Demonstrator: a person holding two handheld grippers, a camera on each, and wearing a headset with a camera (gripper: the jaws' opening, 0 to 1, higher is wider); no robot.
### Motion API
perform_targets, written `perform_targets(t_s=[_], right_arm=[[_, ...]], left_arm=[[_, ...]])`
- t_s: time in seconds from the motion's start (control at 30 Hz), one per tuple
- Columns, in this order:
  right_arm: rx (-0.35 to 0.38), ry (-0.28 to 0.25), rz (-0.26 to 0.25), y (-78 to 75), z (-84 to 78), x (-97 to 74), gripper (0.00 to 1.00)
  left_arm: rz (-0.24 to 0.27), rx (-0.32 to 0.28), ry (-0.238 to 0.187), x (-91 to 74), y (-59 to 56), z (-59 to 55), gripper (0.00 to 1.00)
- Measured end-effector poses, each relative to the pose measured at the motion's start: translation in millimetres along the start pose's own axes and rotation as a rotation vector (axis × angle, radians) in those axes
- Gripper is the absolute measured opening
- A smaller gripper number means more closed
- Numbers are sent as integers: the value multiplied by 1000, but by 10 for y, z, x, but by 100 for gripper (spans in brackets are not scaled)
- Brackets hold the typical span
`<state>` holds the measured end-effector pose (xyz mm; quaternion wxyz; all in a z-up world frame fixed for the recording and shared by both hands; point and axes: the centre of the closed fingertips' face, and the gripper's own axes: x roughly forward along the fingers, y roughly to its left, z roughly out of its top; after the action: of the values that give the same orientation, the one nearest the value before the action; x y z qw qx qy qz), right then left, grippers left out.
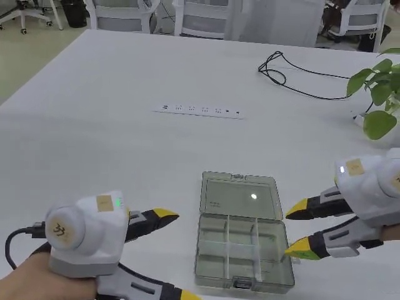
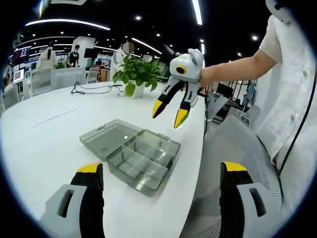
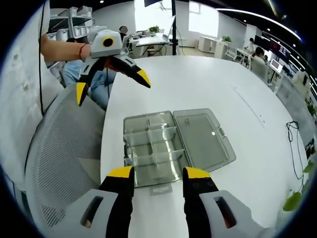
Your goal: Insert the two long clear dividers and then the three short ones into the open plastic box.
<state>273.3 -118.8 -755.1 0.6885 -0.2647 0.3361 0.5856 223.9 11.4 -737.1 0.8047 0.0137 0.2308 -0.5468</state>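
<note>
The open plastic box (image 1: 240,195) is seen on the white table (image 1: 125,144), lid laid back flat, with clear dividers (image 1: 227,236) seated inside. It is flanked by the left gripper (image 1: 178,256) and right gripper (image 1: 292,230), both with jaws held apart and empty.

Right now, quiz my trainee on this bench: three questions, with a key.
1. True or false: the box has its lid shut.
2. The right tongs are: A) shut on a divider, B) open, C) inside the box.
3. What green thing stands at the right edge of the table?
Key: 1 false; 2 B; 3 the plant.
</note>
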Motion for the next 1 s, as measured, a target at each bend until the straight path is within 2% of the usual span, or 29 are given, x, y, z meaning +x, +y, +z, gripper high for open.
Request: perform_targets(t_s=[0.13,0.37,0.43,0.6,0.77,1.0], right_arm=[[9,29,-3,-8,-180,-81,44],[35,114,-15,-64,-640,-269,48],[41,131,-16,-67,-729,-311,49],[35,211,-21,-54,-1014,-410,50],[27,287,-17,-52,-1287,-454,50],[-35,401,2,-52,-1630,-449,50]], left_arm=[[-1,-2,2,2,2,-6,100],[0,-4,3,-5,10,-6,100],[1,-7,1,-8,15,-4,100],[0,-9,3,-8,14,-9,100],[-3,-11,6,-5,14,-16,100],[-5,-15,12,0,14,-30,100]])
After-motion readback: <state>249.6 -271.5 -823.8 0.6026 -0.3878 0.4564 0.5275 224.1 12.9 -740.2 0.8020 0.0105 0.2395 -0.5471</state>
